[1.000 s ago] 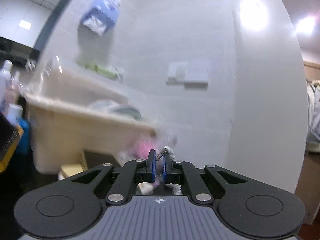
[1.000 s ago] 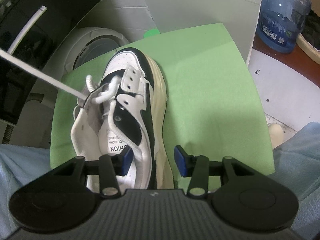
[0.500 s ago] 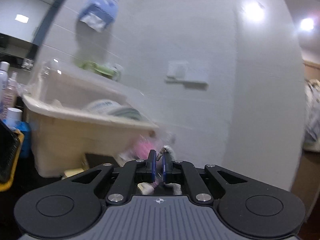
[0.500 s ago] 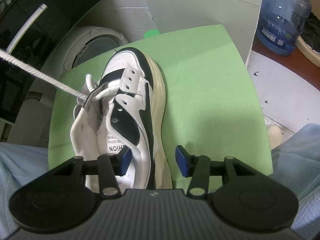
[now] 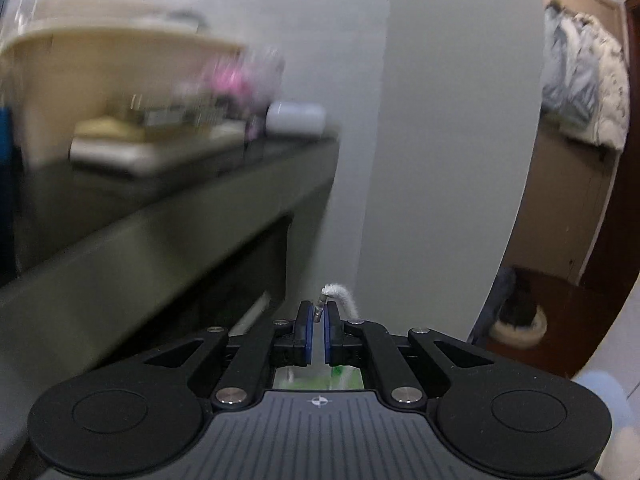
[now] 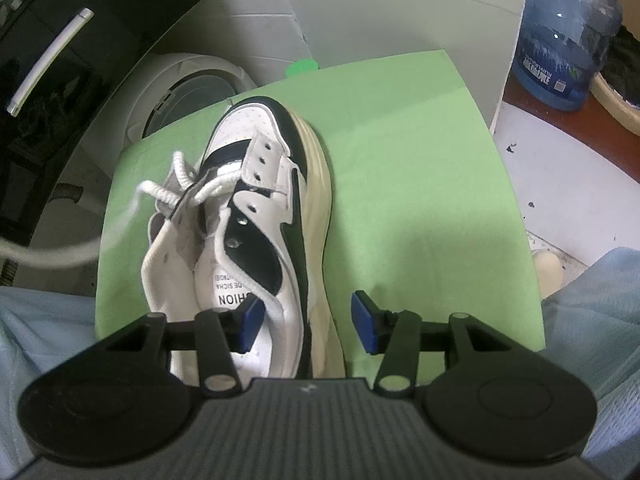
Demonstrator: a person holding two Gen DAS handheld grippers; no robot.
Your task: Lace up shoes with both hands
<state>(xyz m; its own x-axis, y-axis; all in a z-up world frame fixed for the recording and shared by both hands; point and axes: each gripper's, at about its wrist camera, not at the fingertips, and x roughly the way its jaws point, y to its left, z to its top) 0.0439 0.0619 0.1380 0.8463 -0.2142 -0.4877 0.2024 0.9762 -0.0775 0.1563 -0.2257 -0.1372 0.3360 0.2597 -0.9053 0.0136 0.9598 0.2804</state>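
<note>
Slackened, lace (image 5: 340,296) pinched in left tongs (image 5: 319,316); right tongs (image 6: 306,322) half-open astride shoe (image 6: 256,216).

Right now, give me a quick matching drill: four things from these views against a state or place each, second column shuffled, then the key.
Things:
1. left gripper
2. right gripper
3. shoe
4. water jug

States or places:
A. lying on the green mat
B. standing on the floor at the far right
C. fingers shut on the lace tip
D. fingers around the shoe's heel wall

Pairs: 1-C, 2-D, 3-A, 4-B
</note>
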